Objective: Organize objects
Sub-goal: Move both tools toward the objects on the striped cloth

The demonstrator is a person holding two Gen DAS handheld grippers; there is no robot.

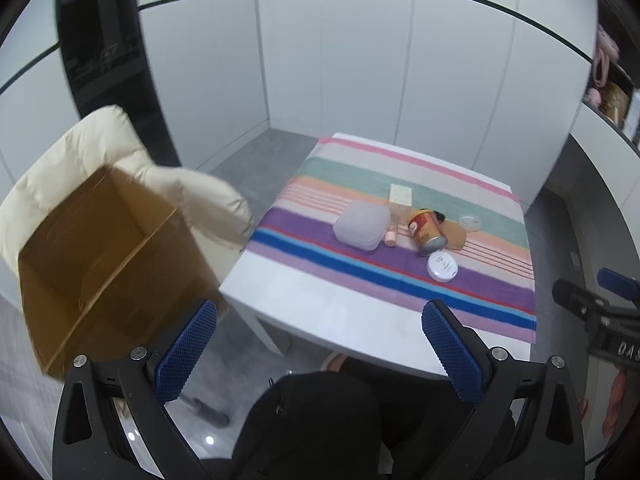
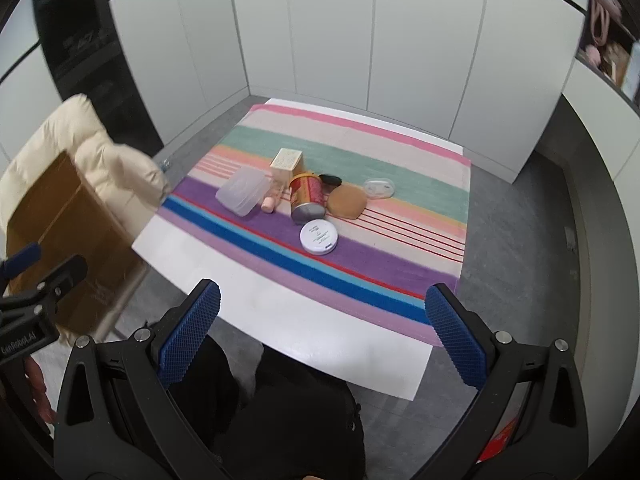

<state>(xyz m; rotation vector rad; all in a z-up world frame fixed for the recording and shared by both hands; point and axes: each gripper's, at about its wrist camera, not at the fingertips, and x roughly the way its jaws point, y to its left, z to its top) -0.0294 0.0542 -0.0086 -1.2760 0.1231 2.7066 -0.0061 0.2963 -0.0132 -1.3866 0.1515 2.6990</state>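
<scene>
A cluster of objects lies on the striped cloth (image 2: 360, 152): a translucent plastic box (image 2: 242, 191), a red and gold can (image 2: 307, 198) on its side, a white round case (image 2: 319, 237), a brown round pad (image 2: 347, 202), a clear lid (image 2: 379, 188), a beige carton (image 2: 286, 160) and a small pink bottle (image 2: 269, 204). The same can (image 1: 426, 230) and white case (image 1: 442, 267) show in the left wrist view. My left gripper (image 1: 320, 350) is open and empty, short of the table's near edge. My right gripper (image 2: 322, 332) is open and empty, over the near edge.
An open cardboard box (image 1: 100, 248) rests on a cream padded chair (image 1: 80, 148) left of the white table (image 2: 280, 312). White cabinet walls stand behind. A shelf with pink items (image 2: 604, 20) is at the upper right. Grey floor surrounds the table.
</scene>
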